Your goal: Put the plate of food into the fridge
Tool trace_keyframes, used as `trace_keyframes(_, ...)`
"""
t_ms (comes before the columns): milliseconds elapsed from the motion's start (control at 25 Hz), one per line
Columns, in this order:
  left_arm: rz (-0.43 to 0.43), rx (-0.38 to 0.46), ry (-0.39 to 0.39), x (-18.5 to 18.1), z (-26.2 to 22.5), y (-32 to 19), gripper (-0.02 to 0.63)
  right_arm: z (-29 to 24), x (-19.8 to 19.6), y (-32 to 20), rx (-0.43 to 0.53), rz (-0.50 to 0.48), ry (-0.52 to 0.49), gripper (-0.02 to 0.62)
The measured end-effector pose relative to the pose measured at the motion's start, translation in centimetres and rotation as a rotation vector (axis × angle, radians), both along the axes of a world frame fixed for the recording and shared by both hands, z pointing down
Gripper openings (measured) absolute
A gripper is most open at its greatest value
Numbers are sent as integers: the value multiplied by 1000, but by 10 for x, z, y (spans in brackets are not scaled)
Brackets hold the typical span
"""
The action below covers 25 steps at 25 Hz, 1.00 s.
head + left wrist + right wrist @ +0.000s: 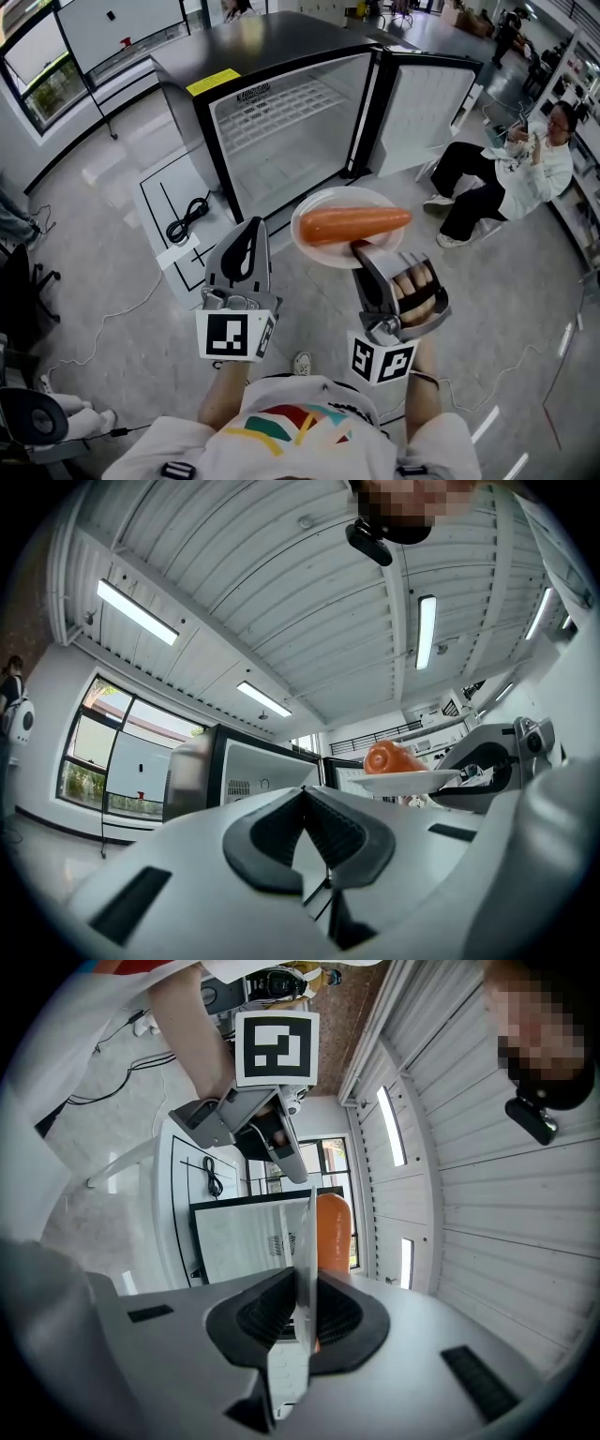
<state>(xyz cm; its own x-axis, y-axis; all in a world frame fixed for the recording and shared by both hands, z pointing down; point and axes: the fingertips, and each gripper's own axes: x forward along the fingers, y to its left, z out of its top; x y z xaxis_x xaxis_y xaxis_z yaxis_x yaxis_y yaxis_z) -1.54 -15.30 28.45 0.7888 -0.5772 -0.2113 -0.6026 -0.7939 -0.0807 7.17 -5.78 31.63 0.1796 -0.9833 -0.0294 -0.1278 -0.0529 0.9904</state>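
A white plate carries an orange carrot and hangs in the air in front of the open fridge. My right gripper is shut on the plate's near rim; in the right gripper view the plate stands edge-on between the pads, with the carrot beside it. My left gripper hovers to the left of the plate, shut and holding nothing. The left gripper view shows the plate and the carrot to the right, beyond its jaws.
The fridge door is swung open to the right, showing a wire shelf inside. A seated person is at the right. A black cable lies on the floor left of the fridge.
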Motion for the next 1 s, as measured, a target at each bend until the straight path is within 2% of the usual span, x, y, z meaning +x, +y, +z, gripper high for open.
trace_keyframes(560, 12, -52, 4, 10, 13, -17, 6, 1, 13, -12, -29, 20, 3, 34)
trace_keyframes(1000, -61, -25, -16, 27, 5, -44, 6, -6, 34, -55, 6, -75, -2, 34)
